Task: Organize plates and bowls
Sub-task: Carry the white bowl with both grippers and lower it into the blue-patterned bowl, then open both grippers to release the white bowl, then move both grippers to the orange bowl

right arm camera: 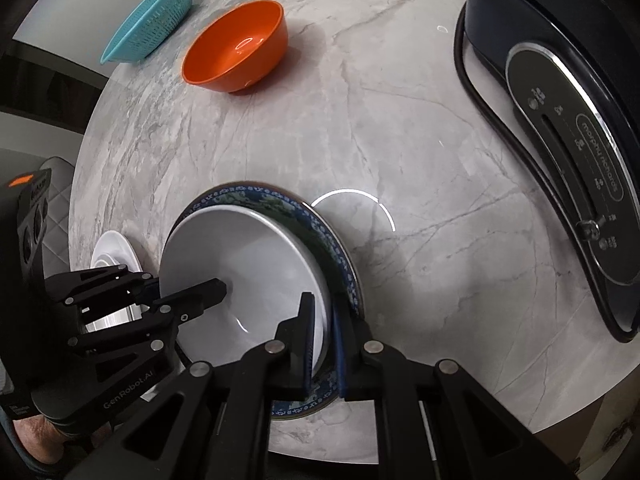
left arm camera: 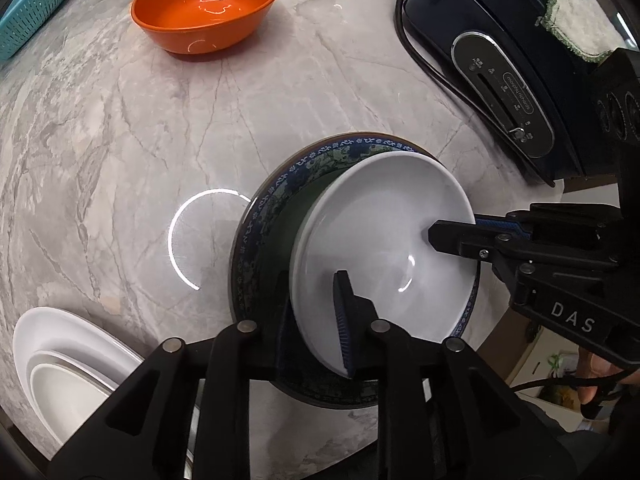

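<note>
Both grippers pinch the white bowl [left arm camera: 380,248] by its rim: left gripper [left arm camera: 320,316], right gripper [right arm camera: 324,336]. It sits on the blue patterned plate [left arm camera: 264,208].

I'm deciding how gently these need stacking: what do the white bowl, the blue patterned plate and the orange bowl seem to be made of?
White bowl: probably glazed ceramic; smooth, glossy, with a sharp light reflection.
Blue patterned plate: likely glazed ceramic or melamine; a printed ornate border.
Orange bowl: looks like plastic or melamine; uniform saturated colour, thin wall, shiny highlights.

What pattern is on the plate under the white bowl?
The plate has a blue rim with white ornaments and green floral band; left wrist view.
</note>
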`<state>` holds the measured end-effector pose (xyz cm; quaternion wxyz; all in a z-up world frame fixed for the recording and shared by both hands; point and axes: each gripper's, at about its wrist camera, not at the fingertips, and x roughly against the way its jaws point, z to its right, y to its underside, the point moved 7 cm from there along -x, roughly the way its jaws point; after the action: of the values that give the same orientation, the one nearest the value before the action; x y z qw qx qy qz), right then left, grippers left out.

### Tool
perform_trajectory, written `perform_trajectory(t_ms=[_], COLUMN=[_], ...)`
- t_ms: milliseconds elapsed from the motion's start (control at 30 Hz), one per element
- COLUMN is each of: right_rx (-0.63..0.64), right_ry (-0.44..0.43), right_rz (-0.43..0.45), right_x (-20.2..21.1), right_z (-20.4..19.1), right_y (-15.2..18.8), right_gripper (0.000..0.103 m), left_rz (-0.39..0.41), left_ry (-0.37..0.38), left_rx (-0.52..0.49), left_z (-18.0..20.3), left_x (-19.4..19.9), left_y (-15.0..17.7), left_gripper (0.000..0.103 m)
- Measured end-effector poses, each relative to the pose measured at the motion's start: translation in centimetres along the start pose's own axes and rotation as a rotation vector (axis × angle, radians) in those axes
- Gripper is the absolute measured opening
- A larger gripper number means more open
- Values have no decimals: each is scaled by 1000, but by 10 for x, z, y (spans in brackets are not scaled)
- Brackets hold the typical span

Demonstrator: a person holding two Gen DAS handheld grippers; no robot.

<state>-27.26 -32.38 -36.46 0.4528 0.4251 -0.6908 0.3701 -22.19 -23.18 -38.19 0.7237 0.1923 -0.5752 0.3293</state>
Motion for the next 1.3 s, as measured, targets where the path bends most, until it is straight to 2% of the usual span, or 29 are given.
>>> perform_trajectory(t_ms=[67,133,200,233,367,633,667,733,800,900,967,1033,1133,1233,1267,1300], right_rx=[7,11,15,18,16,1,-2,-4,-1,41,72,90,106,80,70,62], right_ry=[4,7,8,15,20,17,15,4,3,-5,-5,-40,-77,-114,-127,-157], right_rz=[0,0,0,2,6,25,32,50,74,140,183,228,278,283,282,267], right_x=[0,0,0,0,1,7,10,19,32,61,80,97,110,104,100,92], right_z=[-1,-1,-2,-2,-2,-2,-2,-3,-5,-15,-21,-27,-36,-41,-41,-43], right_y=[0,0,0,-1,0,-1,-2,-3,-5,-16,-30,-51,-91,-134,-146,-158], right_gripper=[10,6,7,7,7,9,11,24,58,71,75,80,82,82,82,77], left_rz=[13,27,36,33,36,83,95,126,158,216,274,315,283,279,273,266], left_ry=[24,37,24,46,59,85,98,130,149,119,94,86,54,19,21,15], left_rx=[-4,-19,-25,-14,-7,14,20,43,79,121,144,176,246,259,263,267], left_z=[5,10,11,9,6,2,-1,-10,-27,-59,-82,-102,-128,-141,-143,-145], left_x=[4,9,12,13,20,56,62,77,92,118,136,149,147,141,134,126], left_y=[-1,-3,-4,-4,-4,-2,-1,-2,-7,-26,-44,-65,-97,-126,-135,-143], left_gripper=[41,65,71,73,74,83,83,100,103,103,103,103,103,102,101,101])
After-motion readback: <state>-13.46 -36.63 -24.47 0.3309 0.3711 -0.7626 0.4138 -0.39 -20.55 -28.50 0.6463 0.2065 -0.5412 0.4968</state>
